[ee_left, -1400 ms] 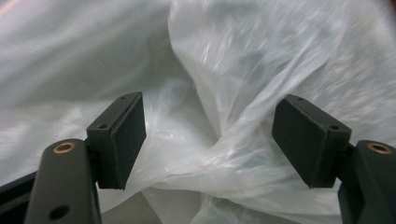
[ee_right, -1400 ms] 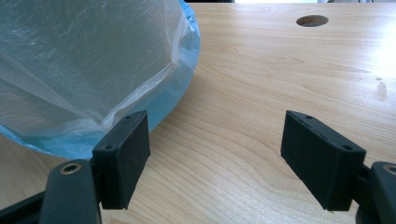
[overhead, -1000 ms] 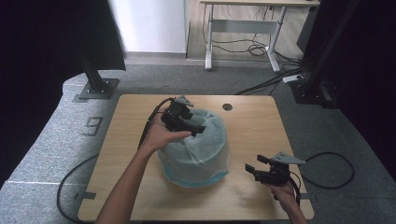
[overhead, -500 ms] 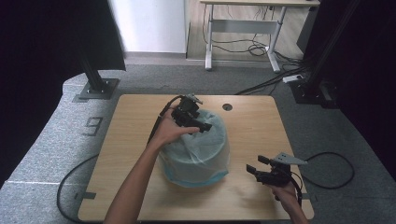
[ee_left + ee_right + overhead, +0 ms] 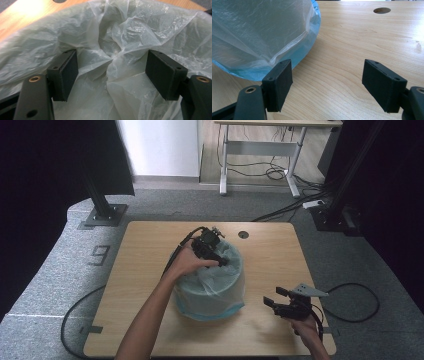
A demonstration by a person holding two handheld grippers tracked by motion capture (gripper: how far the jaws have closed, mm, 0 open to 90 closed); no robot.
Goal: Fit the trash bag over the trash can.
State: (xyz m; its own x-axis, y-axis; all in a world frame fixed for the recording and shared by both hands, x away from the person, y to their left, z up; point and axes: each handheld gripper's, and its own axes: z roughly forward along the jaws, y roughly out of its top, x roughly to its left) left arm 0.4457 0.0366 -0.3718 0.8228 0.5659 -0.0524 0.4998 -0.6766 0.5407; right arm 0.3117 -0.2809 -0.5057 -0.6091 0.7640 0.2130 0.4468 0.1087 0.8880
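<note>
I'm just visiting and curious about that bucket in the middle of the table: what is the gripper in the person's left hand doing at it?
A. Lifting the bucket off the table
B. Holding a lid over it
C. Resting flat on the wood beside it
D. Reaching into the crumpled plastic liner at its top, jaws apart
D: the left gripper is down in the crumpled plastic liner of the blue bucket, its pads apart with film between them.

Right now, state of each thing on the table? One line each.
Blue bin: upright on the table, lined with the bag.
Plastic bag: translucent, crumpled, draped over the bin's rim and bunched inside.
Left gripper: jaws open, down in the bag's folds, not pinching any plastic.
Right gripper: jaws open, nothing between them, low over the table beside the bin.
Table: wooden, round hole near the far edge.
</note>
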